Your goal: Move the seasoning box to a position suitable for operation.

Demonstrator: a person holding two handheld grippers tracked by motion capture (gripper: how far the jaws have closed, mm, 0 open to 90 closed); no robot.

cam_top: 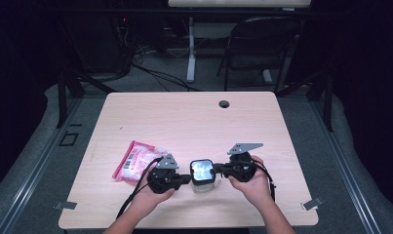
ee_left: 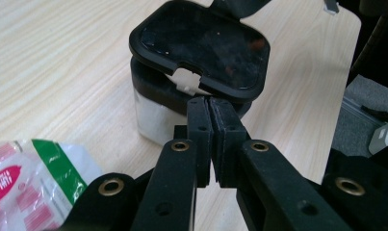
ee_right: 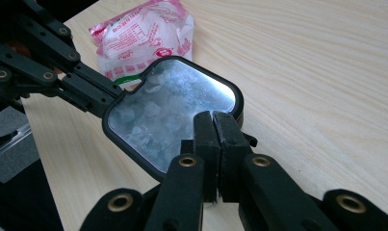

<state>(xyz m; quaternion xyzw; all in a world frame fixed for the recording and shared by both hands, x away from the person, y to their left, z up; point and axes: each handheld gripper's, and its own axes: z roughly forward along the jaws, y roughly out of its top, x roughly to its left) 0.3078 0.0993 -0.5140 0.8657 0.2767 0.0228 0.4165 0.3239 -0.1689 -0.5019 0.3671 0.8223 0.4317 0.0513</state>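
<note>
Jaws of both grippers pressed together, pad against pad, with no gap visible between them in either gripper view. Left gripper (ee_left: 211, 103) tips right at the front edge of a small container (ee_left: 182, 96), just below the white tab of its black lid (ee_left: 201, 48); touching or merely beside, cannot tell. Right gripper (ee_right: 214, 118) tips against the opposite edge of the same lid, seemingly in contact, nothing visibly clamped. Container (cam_top: 203, 175): clear-walled, whitish contents inside, black collar, glossy rounded-square lid slightly raised on one side, standing upright on the table (cam_top: 184, 122) near its front edge, midway between the two grippers. Left gripper (cam_top: 186, 178) just left of it, right gripper (cam_top: 216, 169) just right of it, each held in a hand (cam_top: 152, 192) coming in from the bottom; the other hand (cam_top: 252, 180) on the right. Further left, near the left gripper, a pink and white packet (cam_top: 135, 160) lying flat on the wood, with a green stripe along one edge. Round cable hole (cam_top: 224, 104) at the far side of the table. Beyond the table, a dark folding chair (cam_top: 260, 44).
</note>
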